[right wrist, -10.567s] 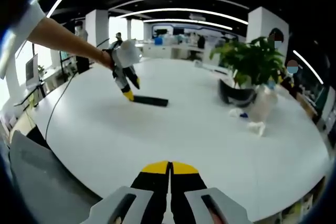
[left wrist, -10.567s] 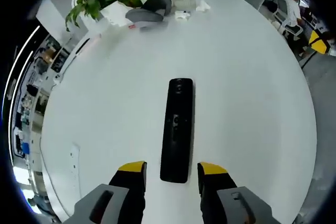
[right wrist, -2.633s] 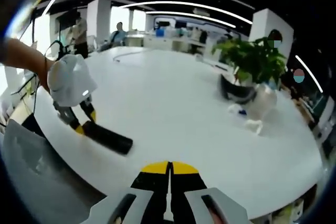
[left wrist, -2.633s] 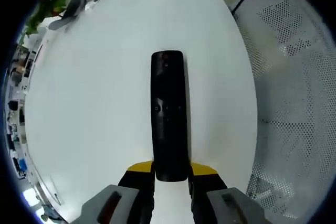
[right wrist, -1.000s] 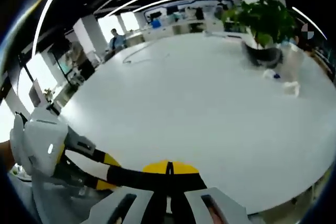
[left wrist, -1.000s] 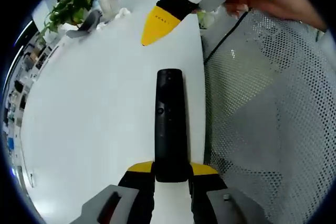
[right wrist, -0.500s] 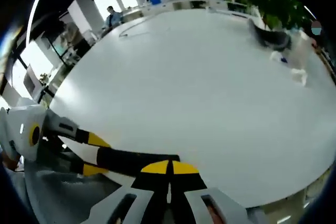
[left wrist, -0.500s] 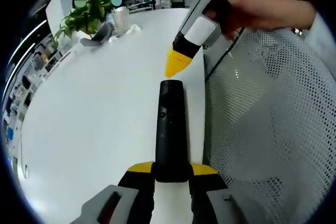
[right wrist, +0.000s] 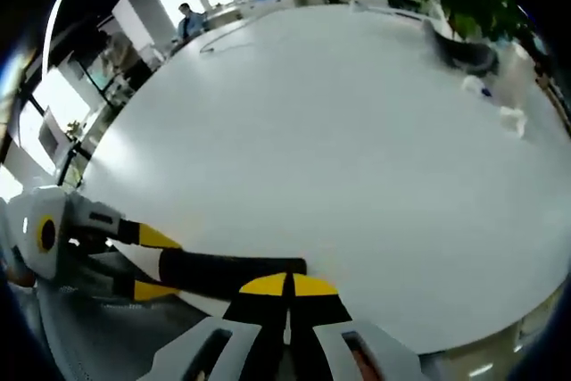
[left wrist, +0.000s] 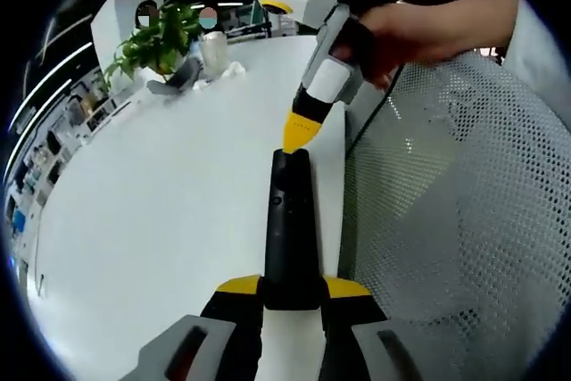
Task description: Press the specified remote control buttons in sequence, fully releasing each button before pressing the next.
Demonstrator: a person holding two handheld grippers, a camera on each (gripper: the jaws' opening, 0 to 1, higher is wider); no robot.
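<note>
Left gripper view: the left hand-held gripper (left wrist: pixel 291 288) rises from the bottom of the frame, its two yellow-tipped jaws clamped on the near end of a long black remote control (left wrist: pixel 288 220). The remote points away from the camera along the right-hand edge of a large white desk (left wrist: pixel 161 194), and small buttons show faintly on its top face. The right hand-held gripper (left wrist: pixel 300 131) comes down from above, held in a person's hand (left wrist: pixel 406 35) (a pale sleeve shows at the far right). Its yellow jaws are closed into a single point, and that point meets the far end of the remote. To the right of the desk edge lies a grey perforated mesh surface (left wrist: pixel 446 220). At the far side of the desk stand a green potted plant (left wrist: pixel 156 37), a clear container and some small white items.

Right gripper view: the right hand-held gripper (right wrist: pixel 287 285) fills the bottom centre, its yellow-tipped jaws pressed together with just a thin line between them. The remote control (right wrist: pixel 227 269) lies crosswise directly beyond the tips, with its right end touching them. From the left, the left hand-held gripper (right wrist: pixel 147 263) grips the remote's other end between its yellow jaws. The white desk (right wrist: pixel 339 131) spreads wide beyond, with the plant (right wrist: pixel 464 6) at its far right and an office with a standing person behind
</note>
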